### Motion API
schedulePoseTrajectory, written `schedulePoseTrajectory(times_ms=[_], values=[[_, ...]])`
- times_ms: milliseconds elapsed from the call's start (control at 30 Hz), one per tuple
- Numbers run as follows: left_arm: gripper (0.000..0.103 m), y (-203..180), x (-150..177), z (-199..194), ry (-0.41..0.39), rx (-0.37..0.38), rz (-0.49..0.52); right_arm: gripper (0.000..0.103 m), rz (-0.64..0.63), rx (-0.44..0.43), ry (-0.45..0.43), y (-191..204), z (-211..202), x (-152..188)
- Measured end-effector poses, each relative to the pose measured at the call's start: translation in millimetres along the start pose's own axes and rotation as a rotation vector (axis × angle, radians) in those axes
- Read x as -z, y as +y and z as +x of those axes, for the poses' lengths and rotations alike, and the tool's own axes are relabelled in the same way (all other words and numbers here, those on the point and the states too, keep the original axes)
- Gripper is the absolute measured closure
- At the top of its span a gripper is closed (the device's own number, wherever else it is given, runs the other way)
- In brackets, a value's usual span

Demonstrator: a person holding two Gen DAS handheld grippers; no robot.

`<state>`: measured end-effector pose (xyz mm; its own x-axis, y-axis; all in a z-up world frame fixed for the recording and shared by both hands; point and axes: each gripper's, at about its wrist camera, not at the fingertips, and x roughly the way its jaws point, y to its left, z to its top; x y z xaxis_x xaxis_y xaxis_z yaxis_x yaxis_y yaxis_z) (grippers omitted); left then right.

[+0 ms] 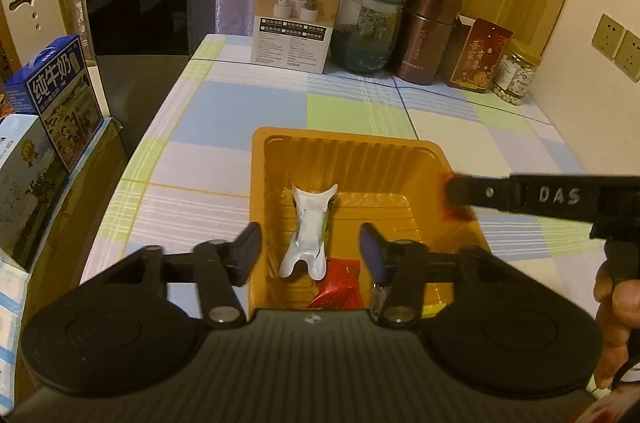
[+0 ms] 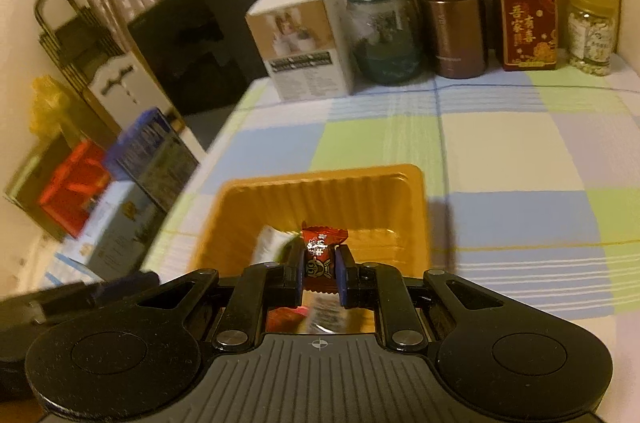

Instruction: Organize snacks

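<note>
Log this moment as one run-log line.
left tongs: open, white packet released in orange tray | right tongs: around red candy above tray, grip unclear

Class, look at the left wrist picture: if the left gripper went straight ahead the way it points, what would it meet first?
Most likely the white crumpled snack wrapper standing in the orange plastic tray, right ahead of the left gripper with its open jaws. Beyond it is the tray's floor; depth is hard to judge.
</note>
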<state>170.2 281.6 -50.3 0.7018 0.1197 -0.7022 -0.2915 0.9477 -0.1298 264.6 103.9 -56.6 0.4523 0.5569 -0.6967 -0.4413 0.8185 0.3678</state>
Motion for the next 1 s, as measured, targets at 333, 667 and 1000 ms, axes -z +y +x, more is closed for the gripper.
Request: schedulePoseTrajectory(times_ms=[333, 667, 1000], values=[[0.020, 2.7, 12.5, -18.1, 0.003, -0.019, -0.020, 0.039, 0.045, 0.056, -0.046, -6.5, -33.5, 12.6], [0.000, -3.0, 38.0, -82.7, -0.043, -0.021, -0.065, 0.039, 0.131, 0.102, -0.025, -10.6, -97.0, 58.6], [0.000, -20.9, 76.7, -154.6, -0.077, -0.027, -0.059, 0.029, 0.098, 0.111, -0.027, 13.9, -159.7, 104.7]])
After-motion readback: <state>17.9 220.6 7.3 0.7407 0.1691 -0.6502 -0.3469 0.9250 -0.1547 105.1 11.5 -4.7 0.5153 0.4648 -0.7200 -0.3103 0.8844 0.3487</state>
